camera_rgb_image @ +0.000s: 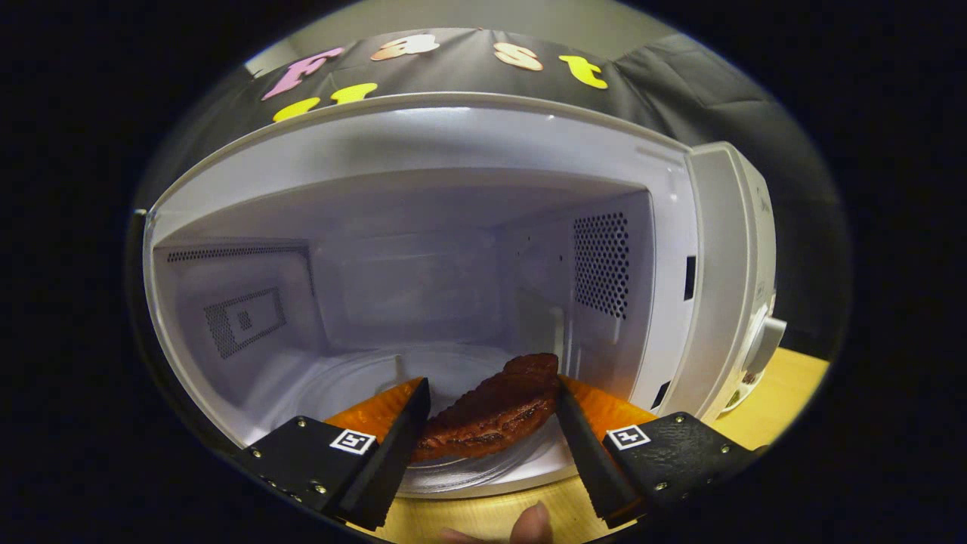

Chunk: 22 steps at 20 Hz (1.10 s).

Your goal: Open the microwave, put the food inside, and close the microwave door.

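A white microwave (423,136) stands open right in front of me, its cavity lit and a glass turntable (355,381) on its floor. A brown, grilled-looking piece of meat (491,414) lies lengthwise between my fingers at the cavity's mouth, above the turntable's front rim. My gripper (491,387) is shut on the meat, with one finger against each of its ends. I cannot tell whether the meat touches the glass. The door is swung out to the left, and just a dark sliver of it (137,227) shows.
The microwave's control panel (736,279) with a round knob (764,344) sits to the right of the cavity. A light wooden table (782,397) carries the oven. A person's fingertip (531,523) shows below, between the fingers. Vent grilles mark both side walls inside.
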Motion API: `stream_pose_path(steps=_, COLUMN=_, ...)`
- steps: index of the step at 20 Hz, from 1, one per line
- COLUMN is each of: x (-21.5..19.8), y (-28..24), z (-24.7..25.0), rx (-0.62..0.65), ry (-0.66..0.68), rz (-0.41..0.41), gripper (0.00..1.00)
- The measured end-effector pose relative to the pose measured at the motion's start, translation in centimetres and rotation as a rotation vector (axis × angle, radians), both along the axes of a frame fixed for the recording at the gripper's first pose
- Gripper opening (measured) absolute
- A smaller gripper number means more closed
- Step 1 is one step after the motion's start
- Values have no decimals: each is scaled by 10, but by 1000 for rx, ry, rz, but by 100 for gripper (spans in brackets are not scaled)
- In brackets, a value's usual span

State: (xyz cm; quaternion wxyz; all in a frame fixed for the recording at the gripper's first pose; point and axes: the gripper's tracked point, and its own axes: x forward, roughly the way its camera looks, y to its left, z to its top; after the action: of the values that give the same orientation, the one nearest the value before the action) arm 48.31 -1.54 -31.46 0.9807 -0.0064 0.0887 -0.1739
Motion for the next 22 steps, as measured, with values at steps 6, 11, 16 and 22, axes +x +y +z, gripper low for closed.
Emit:
stream_pose_path(steps=6, x=7, y=19, z=-10, rx=84, ry=47, rz=72, gripper=96)
stream_pose_path(steps=11, x=17, y=15, z=-3, rx=21, ry=22, rz=61, gripper=96)
stream_pose_path(steps=16, x=13, y=34, z=40, rx=-195, ry=-102, rz=144, gripper=96)
stream_pose_path(steps=22, x=-43, y=100, z=64, rx=-158, ry=-121, rz=357, gripper=96)
